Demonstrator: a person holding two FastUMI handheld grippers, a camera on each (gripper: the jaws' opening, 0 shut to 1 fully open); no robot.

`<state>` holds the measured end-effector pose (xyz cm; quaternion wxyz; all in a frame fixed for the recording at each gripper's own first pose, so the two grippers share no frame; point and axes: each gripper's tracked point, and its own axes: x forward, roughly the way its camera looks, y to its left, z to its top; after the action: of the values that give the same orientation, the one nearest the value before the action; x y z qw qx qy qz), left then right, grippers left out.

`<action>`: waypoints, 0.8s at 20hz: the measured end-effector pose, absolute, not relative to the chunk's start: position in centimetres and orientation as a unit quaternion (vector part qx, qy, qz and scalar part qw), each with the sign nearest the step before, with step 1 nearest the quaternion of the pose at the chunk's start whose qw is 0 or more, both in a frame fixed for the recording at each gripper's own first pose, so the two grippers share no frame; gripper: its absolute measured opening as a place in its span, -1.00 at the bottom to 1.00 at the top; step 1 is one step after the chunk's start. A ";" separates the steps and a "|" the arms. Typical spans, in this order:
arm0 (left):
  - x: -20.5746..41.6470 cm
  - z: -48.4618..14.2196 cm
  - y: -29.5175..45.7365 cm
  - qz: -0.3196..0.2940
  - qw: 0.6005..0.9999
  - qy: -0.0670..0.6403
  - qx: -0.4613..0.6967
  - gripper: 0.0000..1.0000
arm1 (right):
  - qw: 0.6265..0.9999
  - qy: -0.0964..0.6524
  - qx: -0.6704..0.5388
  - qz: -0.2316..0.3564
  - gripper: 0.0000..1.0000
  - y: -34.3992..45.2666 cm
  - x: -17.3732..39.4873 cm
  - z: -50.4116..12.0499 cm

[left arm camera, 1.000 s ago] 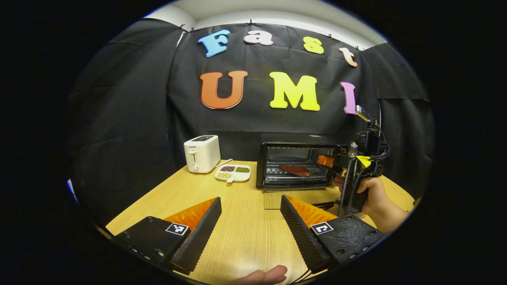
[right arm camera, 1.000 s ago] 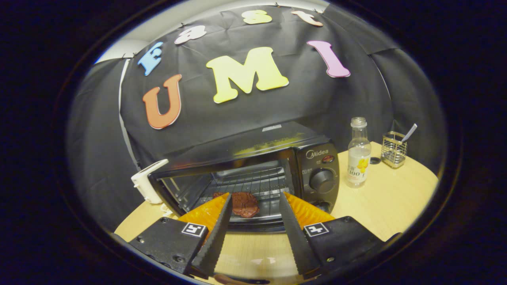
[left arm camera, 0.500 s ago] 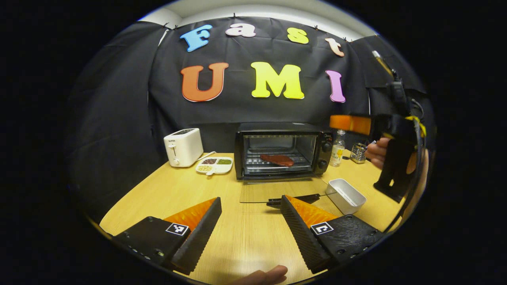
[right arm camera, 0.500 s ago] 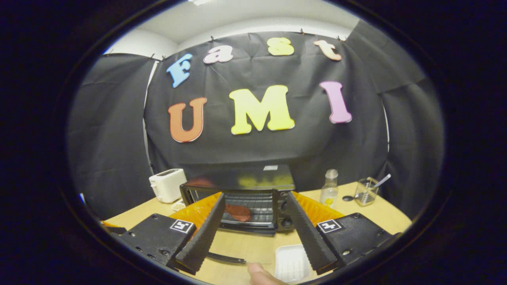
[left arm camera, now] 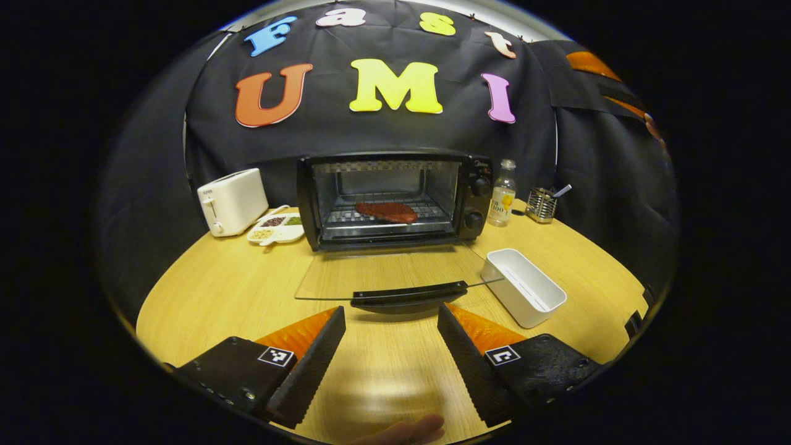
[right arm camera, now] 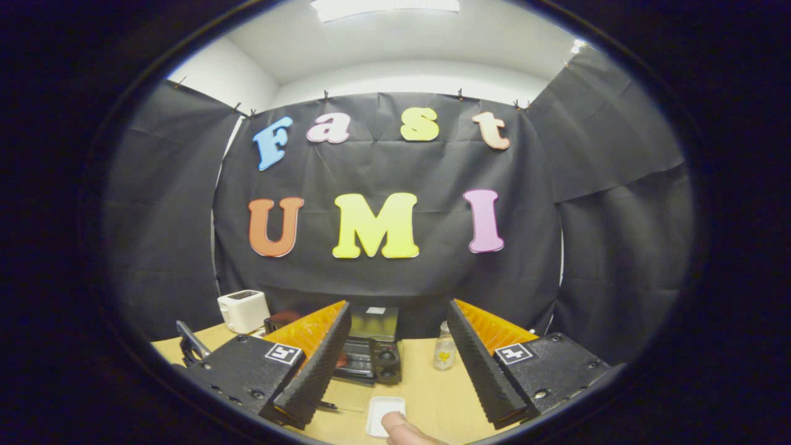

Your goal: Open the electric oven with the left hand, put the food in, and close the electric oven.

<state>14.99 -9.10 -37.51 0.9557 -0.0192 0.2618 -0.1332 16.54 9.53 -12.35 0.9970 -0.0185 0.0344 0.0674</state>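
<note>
Two fingers of the left gripper [left arm camera: 391,346] sit wide apart, holding nothing, above the table [left arm camera: 216,290]; the oven [left arm camera: 395,198] door [left arm camera: 395,278] lies flat open (meat [left arm camera: 387,211] on the rack). Right gripper view: right gripper [right arm camera: 398,364] spread, empty, raised well back from the oven [right arm camera: 371,352].

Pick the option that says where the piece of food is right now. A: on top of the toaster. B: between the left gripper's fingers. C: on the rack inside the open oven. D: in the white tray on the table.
C: in the left gripper view the food lies on the wire rack inside the oven, whose glass door hangs open.
</note>
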 end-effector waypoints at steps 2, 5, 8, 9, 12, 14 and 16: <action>15.8 -39.1 -10.4 -0.138 0.950 0.278 -0.017 0.93 | 0.998 0.028 -0.018 0.059 0.98 8.0 15.9 -11.5; 16.7 -40.5 -11.9 -0.141 0.945 0.295 -0.017 0.92 | 0.998 0.022 -0.025 0.052 0.96 6.2 15.5 -11.1; 17.7 -42.1 -13.0 -0.144 0.936 0.320 -0.017 0.93 | 0.998 0.037 -0.024 0.055 0.97 5.1 14.8 -11.4; 17.7 -43.0 -13.0 -0.145 0.927 0.345 -0.022 0.92 | 0.997 0.038 -0.021 0.058 0.97 4.7 14.6 -11.4; 17.7 -44.0 -12.9 -0.133 0.915 0.377 -0.050 0.91 | 0.998 0.041 -0.019 0.054 0.96 3.4 14.2 -11.6; 19.0 -43.9 -12.1 -0.123 0.922 0.364 -0.049 0.89 | 0.998 0.041 -0.027 0.044 0.97 2.4 13.9 -11.8; 19.5 -43.7 -11.2 -0.107 0.926 0.360 -0.048 0.94 | 0.998 0.041 -0.034 0.034 0.97 1.6 13.8 -11.9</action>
<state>19.51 -11.24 -43.73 0.9255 -0.0481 0.3600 -0.1073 13.80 1.61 -11.87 0.9980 -0.0335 0.0407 0.0341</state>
